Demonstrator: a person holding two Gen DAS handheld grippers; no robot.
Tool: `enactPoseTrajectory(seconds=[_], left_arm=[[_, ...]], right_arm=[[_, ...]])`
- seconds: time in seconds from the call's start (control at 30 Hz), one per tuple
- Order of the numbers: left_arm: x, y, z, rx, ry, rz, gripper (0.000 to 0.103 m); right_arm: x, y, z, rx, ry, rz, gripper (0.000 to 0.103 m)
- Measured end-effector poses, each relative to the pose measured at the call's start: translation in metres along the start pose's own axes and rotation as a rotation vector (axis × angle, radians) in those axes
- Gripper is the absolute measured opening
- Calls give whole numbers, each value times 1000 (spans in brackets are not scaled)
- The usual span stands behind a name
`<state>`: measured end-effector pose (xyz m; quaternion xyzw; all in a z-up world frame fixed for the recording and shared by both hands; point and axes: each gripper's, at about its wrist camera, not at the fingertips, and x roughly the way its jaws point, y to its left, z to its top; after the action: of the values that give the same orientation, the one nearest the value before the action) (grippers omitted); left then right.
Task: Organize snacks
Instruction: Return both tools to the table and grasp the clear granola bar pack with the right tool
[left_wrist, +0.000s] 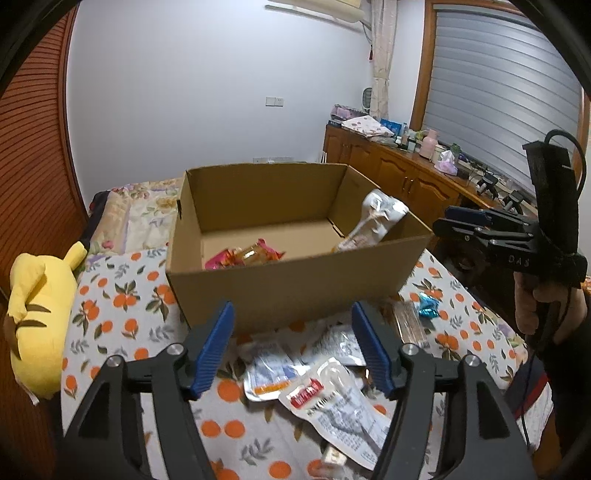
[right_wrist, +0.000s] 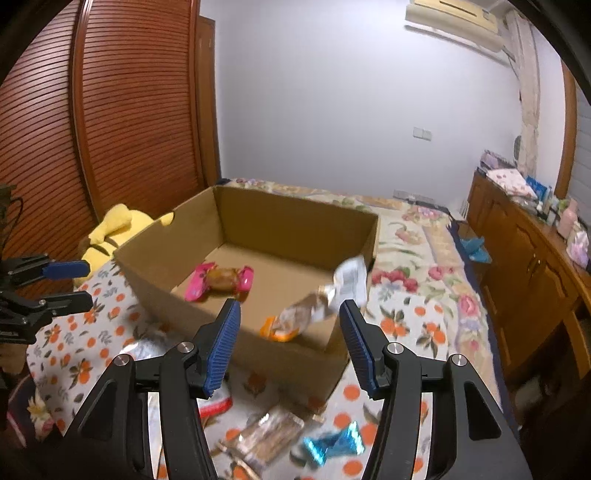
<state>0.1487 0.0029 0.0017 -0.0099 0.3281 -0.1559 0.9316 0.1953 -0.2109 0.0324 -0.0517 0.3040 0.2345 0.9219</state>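
L gripper (left_wrist: 293, 347) jaws apart, nothing btwn them, over white plastic snack packets (left_wrist: 325, 391) near front edge of orange-print bedspread (left_wrist: 110, 325). R gripper (right_wrist: 288, 343) jaws apart, empty. Open brown cardboard box (left_wrist: 295, 288) on bedspread: pink-ended candy wrapper (right_wrist: 221, 281) inside by L wall, blurred white-and-clear pouch (right_wrist: 321, 299) at R wall; can't tell if resting. Blue foil candy (right_wrist: 332, 445) outside, front-R corner.

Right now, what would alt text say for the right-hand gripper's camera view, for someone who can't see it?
An open cardboard box on a bed holds a pink-wrapped snack and a clear packet that leans on its wall. The right gripper is open and empty in front of it, with a blue candy still on the orange-print sheet.
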Motion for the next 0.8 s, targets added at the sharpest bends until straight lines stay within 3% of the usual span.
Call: enactPoseTrajectory(seconds=[0.37,0.8], left_arm=[[12,-22,-43,3,59,-14,69],[42,-34,-85,-41,151,-14,70]], right_arm=[[-1,8,-54,72,53,11,61],[56,18,-96,106,189,-40,65]])
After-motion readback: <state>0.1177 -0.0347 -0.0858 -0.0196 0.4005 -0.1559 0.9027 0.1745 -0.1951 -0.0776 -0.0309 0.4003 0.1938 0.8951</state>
